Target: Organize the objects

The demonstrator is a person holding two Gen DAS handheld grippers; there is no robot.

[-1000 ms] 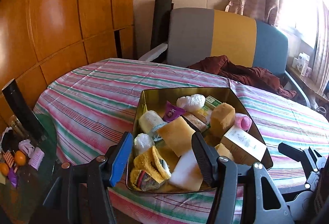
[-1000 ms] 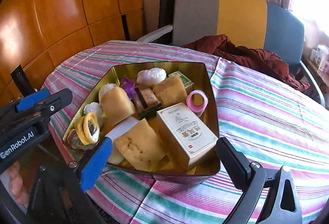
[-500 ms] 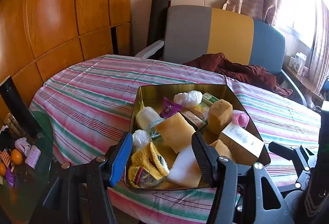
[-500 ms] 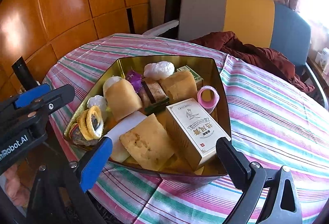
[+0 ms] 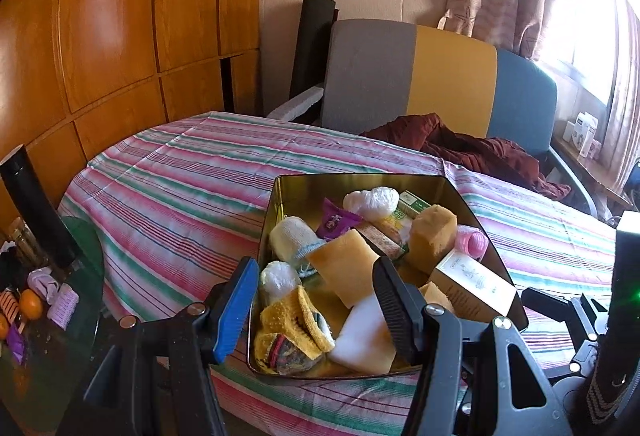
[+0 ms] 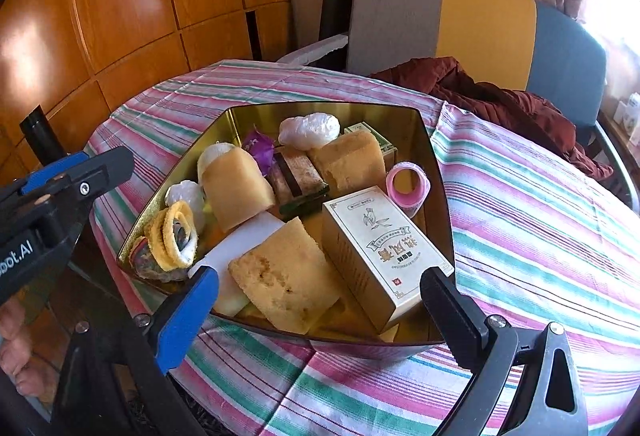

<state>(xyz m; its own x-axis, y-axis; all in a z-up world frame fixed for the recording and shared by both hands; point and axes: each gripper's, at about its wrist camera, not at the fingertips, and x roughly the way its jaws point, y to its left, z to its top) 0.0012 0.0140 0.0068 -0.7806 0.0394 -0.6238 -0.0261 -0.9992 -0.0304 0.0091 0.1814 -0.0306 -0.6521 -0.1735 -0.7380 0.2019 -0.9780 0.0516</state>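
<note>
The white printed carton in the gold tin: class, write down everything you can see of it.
The white printed carton is a long rectangular box, cardboard by its look, with a cream top face bearing a small emblem, a banner and dark characters, and gold-tan sides. It is closed and lies tilted at the near right of the gold tin, its near end close to the rim. A tan sponge lies against its left side, and a pink roll sits just behind it. Neither gripper touches it.
</note>
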